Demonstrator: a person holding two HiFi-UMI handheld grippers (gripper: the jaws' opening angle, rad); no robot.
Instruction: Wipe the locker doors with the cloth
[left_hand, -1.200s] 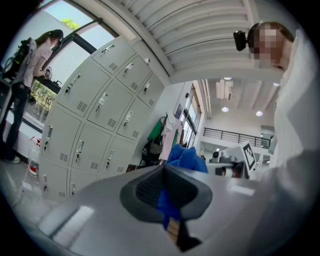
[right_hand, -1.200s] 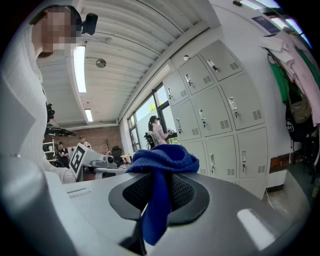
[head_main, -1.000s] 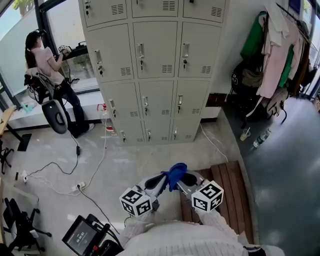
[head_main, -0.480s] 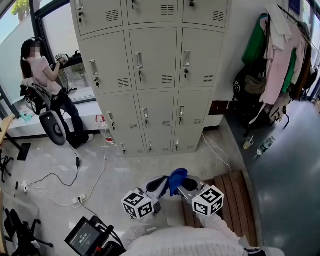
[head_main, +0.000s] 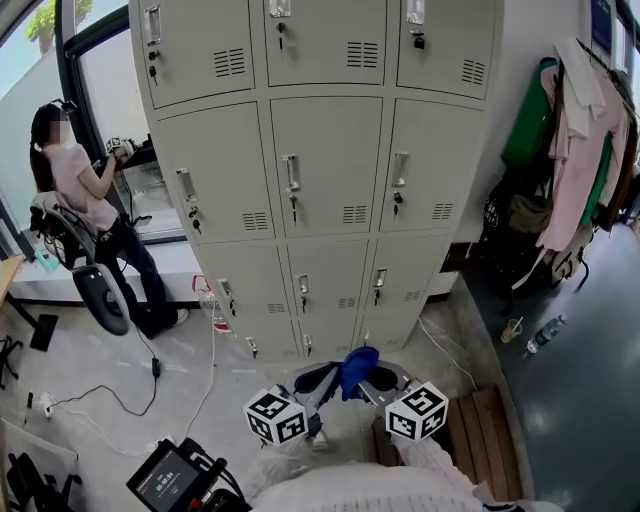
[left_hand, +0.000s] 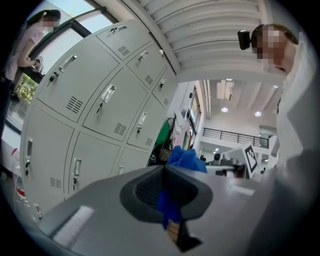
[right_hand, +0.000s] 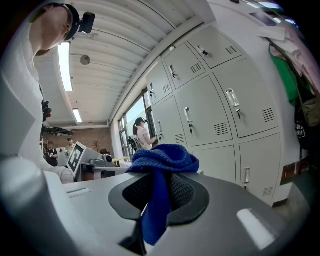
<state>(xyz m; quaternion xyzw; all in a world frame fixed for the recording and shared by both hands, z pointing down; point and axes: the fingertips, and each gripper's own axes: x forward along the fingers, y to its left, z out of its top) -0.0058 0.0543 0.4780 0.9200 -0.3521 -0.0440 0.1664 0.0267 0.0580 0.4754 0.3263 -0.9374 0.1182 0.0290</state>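
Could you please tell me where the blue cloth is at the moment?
In the head view the blue cloth sits low at centre, pinched between the left gripper and the right gripper, short of the grey lockers.

Grey lockers (head_main: 330, 180) stand closed ahead. Below, the left hand-held gripper (head_main: 322, 380) and right hand-held gripper (head_main: 378, 380) meet at a blue cloth (head_main: 356, 366).

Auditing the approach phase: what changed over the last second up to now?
The lockers loom larger and nearer in the head view: the wearer has closed in on them. Nothing taken or released. Both the left gripper and right gripper stay shut on the blue cloth, held low in front; the person at far left stays put.
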